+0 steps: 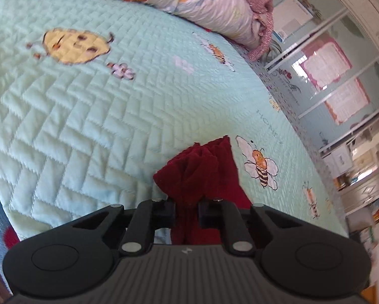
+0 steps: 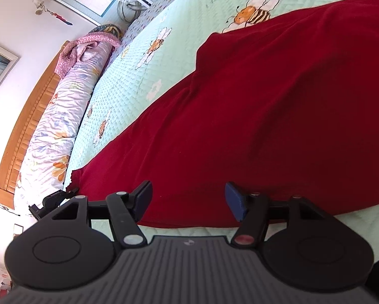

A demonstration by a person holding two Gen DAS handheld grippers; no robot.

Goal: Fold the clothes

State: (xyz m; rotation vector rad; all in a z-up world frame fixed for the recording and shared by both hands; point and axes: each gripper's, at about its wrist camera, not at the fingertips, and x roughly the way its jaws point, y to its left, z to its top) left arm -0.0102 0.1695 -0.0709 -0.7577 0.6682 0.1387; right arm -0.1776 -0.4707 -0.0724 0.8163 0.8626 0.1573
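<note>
A dark red garment [image 2: 252,126] lies spread on the mint quilted bedspread [image 2: 128,76]. My left gripper [image 1: 187,211] is shut on a bunched corner of the red garment [image 1: 202,167], held just above the bedspread [image 1: 101,114]. My right gripper [image 2: 188,200] is open and empty, its blue-padded fingers [image 2: 236,201] over the near edge of the garment. The other gripper shows as a small black shape [image 2: 55,198] at the garment's far left corner in the right wrist view.
A rolled floral duvet [image 2: 55,126] lies along the wooden headboard [image 2: 25,126], and it also shows in the left wrist view [image 1: 202,2]. A pink cloth [image 2: 85,45] sits on its end. Glass cabinet doors [image 1: 336,76] stand beyond the bed's edge.
</note>
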